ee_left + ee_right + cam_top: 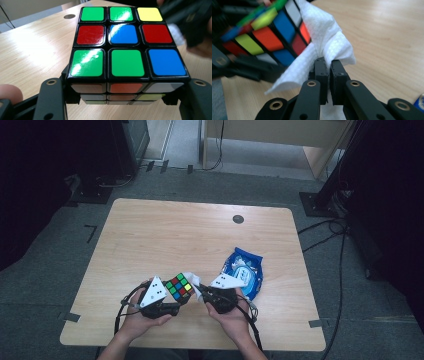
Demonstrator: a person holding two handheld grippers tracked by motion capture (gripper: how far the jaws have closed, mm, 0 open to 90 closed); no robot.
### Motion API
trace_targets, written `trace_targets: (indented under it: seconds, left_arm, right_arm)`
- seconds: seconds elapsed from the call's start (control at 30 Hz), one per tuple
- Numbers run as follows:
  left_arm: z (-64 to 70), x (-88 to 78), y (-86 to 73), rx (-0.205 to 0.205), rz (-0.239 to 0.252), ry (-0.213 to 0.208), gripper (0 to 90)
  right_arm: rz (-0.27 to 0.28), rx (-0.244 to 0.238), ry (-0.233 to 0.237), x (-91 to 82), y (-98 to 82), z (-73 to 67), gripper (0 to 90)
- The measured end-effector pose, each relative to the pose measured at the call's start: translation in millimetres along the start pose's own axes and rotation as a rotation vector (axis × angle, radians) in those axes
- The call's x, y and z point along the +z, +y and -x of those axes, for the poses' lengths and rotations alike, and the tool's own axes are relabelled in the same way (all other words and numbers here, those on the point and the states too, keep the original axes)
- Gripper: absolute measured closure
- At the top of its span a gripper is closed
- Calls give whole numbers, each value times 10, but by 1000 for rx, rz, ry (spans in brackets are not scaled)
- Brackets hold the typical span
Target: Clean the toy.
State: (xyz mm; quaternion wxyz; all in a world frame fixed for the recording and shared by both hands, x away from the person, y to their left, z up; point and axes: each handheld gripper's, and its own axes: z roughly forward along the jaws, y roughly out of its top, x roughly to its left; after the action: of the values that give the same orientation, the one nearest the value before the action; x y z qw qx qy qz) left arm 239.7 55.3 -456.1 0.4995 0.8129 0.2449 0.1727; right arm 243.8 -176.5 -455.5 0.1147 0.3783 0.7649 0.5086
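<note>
Left gripper [120, 100] clamps the puzzle cube [125, 47] just above the table's [165, 235] near edge; right gripper [329, 70], pinched shut on a white wipe [329, 45], presses it against the cube's right face; wiping looks underway, other faces probably left.

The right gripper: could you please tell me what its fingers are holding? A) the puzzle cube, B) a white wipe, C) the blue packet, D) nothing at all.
B: in the right gripper view the right gripper has its fingers pinched shut on a white wipe pressed against the puzzle cube.
</note>
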Motion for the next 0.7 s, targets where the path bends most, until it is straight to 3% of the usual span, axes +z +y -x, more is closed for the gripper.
trace_targets:
  seconds: [0.03, 0.07, 0.17, 0.2, 0.27, 0.37, 0.4, 0.43, 0.47, 0.57, 0.63, 0.67, 0.7]
  left_arm:
    - [11, 10, -5, 7, -8, 5, 341]
    - [28, 32, -13, 24, -21, 10, 341]
    - [33, 51, -22, 15, -22, 12, 341]
    - [33, 51, -22, 15, -22, 12, 341]
    - [14, 47, -30, 9, -24, 17, 341]
    - [-7, 29, -25, -11, -8, 5, 341]
    - [-7, 29, -25, -11, -8, 5, 341]
    - [-6, 27, -22, -18, 2, -6, 341]
    - [1, 29, -19, -16, 5, -14, 341]
    - [67, 71, -17, 5, -2, -33, 341]
    - [116, 108, -22, 14, -10, -42, 341]
    - [125, 110, -30, 14, -12, -41, 341]
    - [118, 104, -32, 16, -12, -44, 341]
  right_arm:
    - [0, 0, 0, 0, 0, 0, 873]
    - [50, 4, 23, -76, 48, -9, 872]
    - [117, -35, 32, -219, 145, -17, 869]
    - [117, -35, 32, -219, 145, -17, 869]
    - [142, -32, -18, -321, 184, 75, 869]
    - [127, 17, -98, -370, 138, 260, 869]
    - [127, 17, -98, -370, 138, 260, 869]
    - [116, 52, -100, -364, 108, 306, 870]
    - [98, 73, -71, -318, 66, 306, 869]
    - [90, 40, -33, -264, 78, 195, 867]
    - [101, 13, 35, -211, 115, 46, 863]
    - [103, -7, 24, -176, 123, -49, 863]
    - [102, -5, 27, -168, 118, -45, 863]
